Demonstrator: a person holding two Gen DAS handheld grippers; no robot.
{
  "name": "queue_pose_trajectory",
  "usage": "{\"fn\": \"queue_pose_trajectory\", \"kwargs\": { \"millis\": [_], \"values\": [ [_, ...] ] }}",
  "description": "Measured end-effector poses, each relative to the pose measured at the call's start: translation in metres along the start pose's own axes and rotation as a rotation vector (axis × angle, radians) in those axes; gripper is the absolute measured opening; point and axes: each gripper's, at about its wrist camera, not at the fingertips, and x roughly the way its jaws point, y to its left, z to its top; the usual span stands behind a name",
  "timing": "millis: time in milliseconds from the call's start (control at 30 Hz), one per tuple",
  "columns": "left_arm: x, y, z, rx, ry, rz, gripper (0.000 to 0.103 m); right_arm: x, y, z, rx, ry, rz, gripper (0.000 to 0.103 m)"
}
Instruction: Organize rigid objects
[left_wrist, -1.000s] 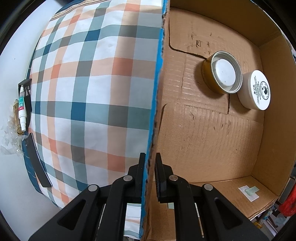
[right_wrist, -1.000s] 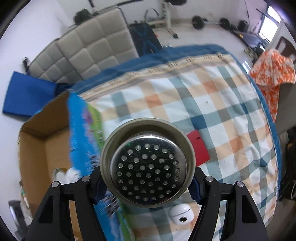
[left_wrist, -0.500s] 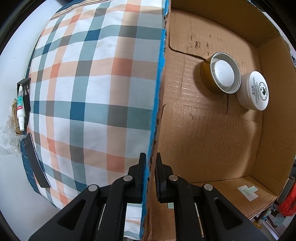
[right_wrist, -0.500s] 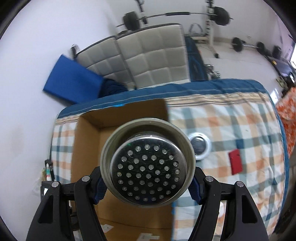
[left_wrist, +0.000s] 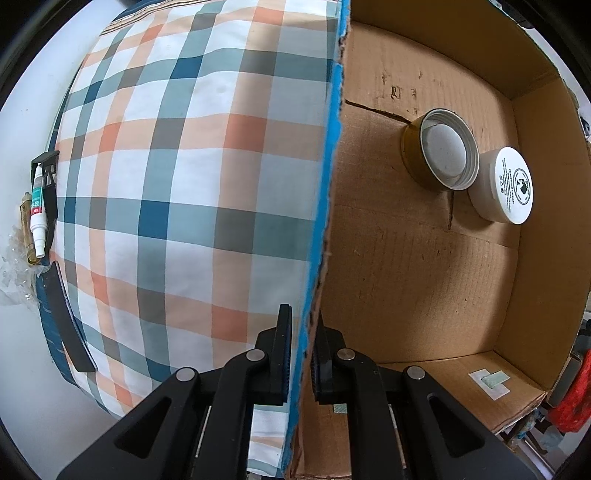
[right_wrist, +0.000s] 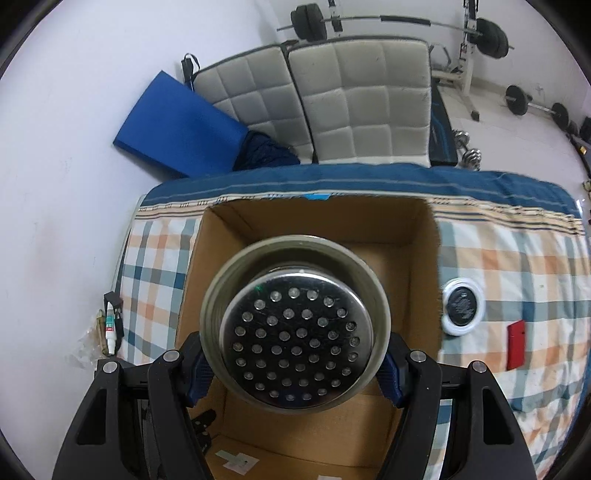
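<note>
Over the cardboard box (right_wrist: 421, 258) on the bed (right_wrist: 517, 280), our right gripper (right_wrist: 293, 373) is clamped on a round metal strainer cup (right_wrist: 293, 332), its perforated face turned toward the camera. The cup blocks most of the box floor from this side. Our left gripper (left_wrist: 301, 354) points down, pinched tight on the box's blue-edged wall (left_wrist: 325, 184). Inside, a gold-sided lid (left_wrist: 441, 151) and a white jar (left_wrist: 504, 186) sit touching near the far corner; the rest of the floor lies open. Outside on the checked bedsheet (left_wrist: 184, 166), a white-rimmed round object (right_wrist: 461, 306) lies just beside the box, a red card (right_wrist: 515, 343) further out. The jar's label is too small to read.
</note>
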Motion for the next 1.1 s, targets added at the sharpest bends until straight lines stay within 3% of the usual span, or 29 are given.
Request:
{"fn": "queue_pose_trajectory", "kwargs": {
  "millis": [433,1100],
  "values": [
    [0.006,0.005,0.01,-0.004,0.015,-0.003,0.006,0.093,0.001,0.021,0.04,0.15,-0.011,0.073],
    [0.018,-0.005,0.018,0.002,0.025,0.008,0.006,0.179,0.004,0.038,0.031,0.231,-0.115,0.073]
  ]
}}
